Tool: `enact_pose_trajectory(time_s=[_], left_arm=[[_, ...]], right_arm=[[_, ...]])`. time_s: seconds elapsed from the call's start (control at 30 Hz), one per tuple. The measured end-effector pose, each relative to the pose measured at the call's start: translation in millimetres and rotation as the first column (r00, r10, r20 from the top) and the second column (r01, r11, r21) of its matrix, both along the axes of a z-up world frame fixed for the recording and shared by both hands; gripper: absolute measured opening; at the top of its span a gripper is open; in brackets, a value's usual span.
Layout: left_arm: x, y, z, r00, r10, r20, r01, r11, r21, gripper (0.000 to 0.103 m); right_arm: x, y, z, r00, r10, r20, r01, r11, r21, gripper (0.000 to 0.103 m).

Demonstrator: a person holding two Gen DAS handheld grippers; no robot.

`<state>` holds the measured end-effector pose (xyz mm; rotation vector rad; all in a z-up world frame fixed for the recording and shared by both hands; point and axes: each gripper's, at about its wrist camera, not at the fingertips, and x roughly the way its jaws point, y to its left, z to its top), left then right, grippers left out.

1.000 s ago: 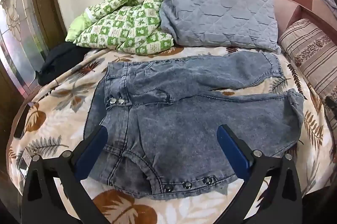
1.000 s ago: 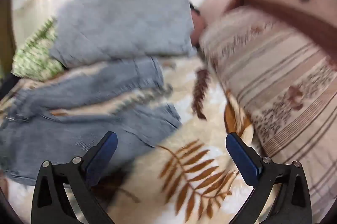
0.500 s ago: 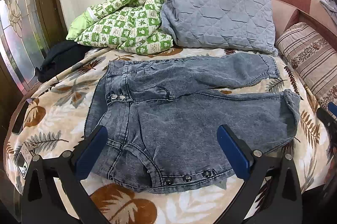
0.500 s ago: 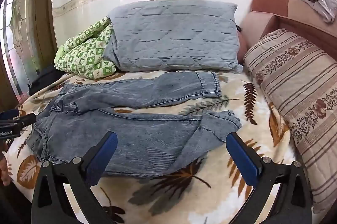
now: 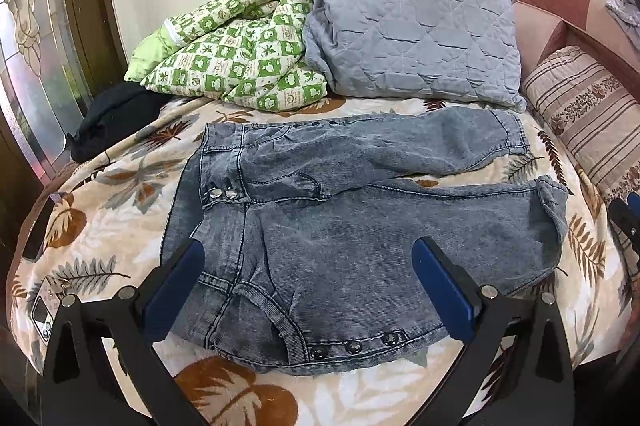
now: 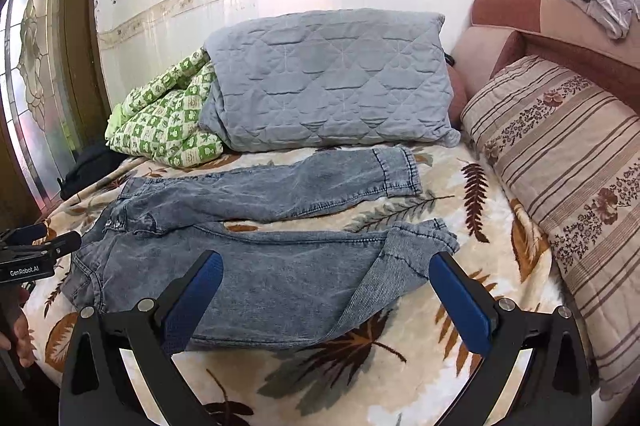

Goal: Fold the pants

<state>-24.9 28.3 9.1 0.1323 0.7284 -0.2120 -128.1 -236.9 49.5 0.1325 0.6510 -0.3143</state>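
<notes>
Grey-blue acid-wash jeans lie spread flat on a leaf-patterned bedspread, waistband to the left, both legs reaching right and parted. My left gripper hovers open above the near hip and waistband, its blue pads wide apart and holding nothing. My right gripper hangs open over the near leg close to its cuff, empty as well. The left gripper also shows at the left edge of the right wrist view, and the right gripper's tip at the right edge of the left wrist view.
A grey quilted pillow and a green checked quilt sit behind the jeans against the wall. A striped pillow and sofa arm bound the right side. A black garment lies far left; a small device rests near the left front edge.
The right wrist view went from a blurred swing near the striped pillow to a steady look over the whole jeans. The left gripper drew back slightly. Both stayed open.
</notes>
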Motion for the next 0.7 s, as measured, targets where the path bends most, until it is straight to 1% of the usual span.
enact_pose_trajectory(time_s=[0.17,0.33,0.5,0.6,0.7], left_arm=[[-4.2,-6.5,2.7,0.999,-0.007,0.035,0.007,1.000,0.013,0.103],[-4.3,-11.5,2.1,0.999,-0.011,0.031,0.011,1.000,-0.001,0.103],[-8.8,-16.7,4.3,0.999,-0.023,0.045,0.022,1.000,0.014,0.103],[-11.2,-16.4,4.5,0.999,-0.023,0.049,0.022,1.000,0.017,0.103],[-10.3,-16.5,4.6,0.999,-0.014,0.045,0.013,1.000,0.020,0.103]], right_arm=[[0.0,-1.3,3.1,1.000,0.004,0.009,-0.004,1.000,0.011,0.102],[-1.9,-1.8,2.5,1.000,0.015,0.017,-0.015,1.000,0.006,0.102],[-4.2,-3.9,1.3,1.000,0.007,0.022,-0.007,1.000,0.015,0.103],[-5.4,-5.0,0.3,1.000,0.013,0.026,-0.013,1.000,0.011,0.102],[-6.8,-3.5,-1.0,0.999,0.029,0.023,-0.030,0.999,0.027,0.102]])
